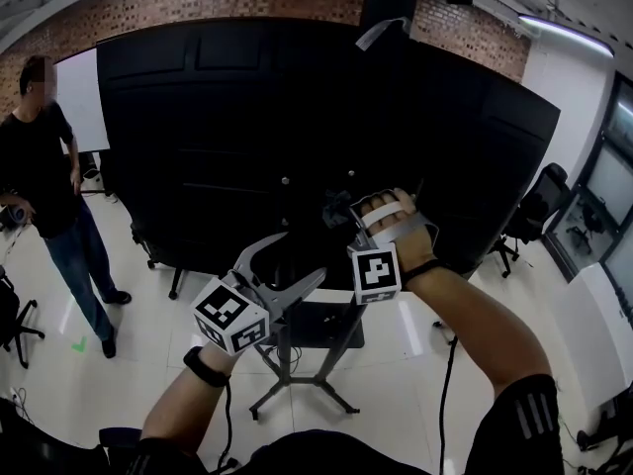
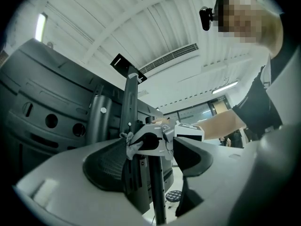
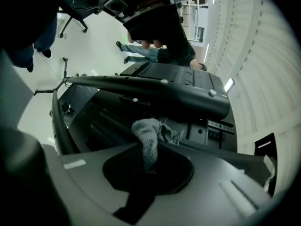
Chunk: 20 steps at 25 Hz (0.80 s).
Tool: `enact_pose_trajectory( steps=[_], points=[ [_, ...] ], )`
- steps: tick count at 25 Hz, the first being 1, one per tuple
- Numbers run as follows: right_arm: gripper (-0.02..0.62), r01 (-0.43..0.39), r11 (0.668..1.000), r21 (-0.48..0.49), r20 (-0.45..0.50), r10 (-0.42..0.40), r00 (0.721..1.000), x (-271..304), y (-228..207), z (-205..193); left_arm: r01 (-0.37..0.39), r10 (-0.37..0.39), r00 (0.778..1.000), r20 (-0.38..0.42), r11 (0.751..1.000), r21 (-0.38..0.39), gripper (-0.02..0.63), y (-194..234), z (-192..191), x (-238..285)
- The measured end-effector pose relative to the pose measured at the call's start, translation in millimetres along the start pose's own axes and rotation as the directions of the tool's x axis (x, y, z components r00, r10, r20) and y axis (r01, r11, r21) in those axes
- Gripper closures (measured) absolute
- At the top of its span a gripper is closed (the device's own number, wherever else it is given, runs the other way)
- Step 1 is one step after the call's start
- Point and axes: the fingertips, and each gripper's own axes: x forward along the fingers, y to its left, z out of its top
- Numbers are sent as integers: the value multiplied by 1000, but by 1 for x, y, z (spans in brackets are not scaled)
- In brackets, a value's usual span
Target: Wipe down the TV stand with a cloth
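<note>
The black TV stand (image 1: 297, 359) carries a big black screen (image 1: 237, 117) that I see from behind. My right gripper (image 1: 341, 224) is shut on a grey cloth (image 3: 149, 138) and holds it against a black tube of the stand (image 3: 155, 93) behind the screen. The cloth (image 1: 334, 209) looks like a dark lump in the head view. My left gripper (image 1: 302, 257) is open just below and left of it, with nothing held. In the left gripper view the stand's post (image 2: 158, 197) shows through the gap of the left gripper (image 2: 153, 150), and the cloth (image 2: 130, 142) shows beyond.
A person (image 1: 49, 186) stands on the white floor at the left. An office chair (image 1: 539, 206) is at the right and another chair (image 1: 15, 320) at the left edge. The stand's splayed legs (image 1: 331, 394) lie close in front of me.
</note>
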Motion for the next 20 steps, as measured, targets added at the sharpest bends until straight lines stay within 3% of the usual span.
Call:
enact_pose_trajectory(
  steps=[9, 13, 20],
  points=[
    [560, -72, 997, -14, 6, 72, 997, 13, 62, 28, 6, -7, 1000, -23, 998, -61, 268, -4, -39, -17],
    [560, -60, 997, 39, 36, 59, 998, 14, 72, 46, 1, -5, 999, -42, 996, -87, 268, -3, -54, -23],
    [560, -144, 989, 19, 22, 143, 989, 23, 113, 53, -12, 4, 998, -63, 993, -121, 268, -5, -70, -30]
  ],
)
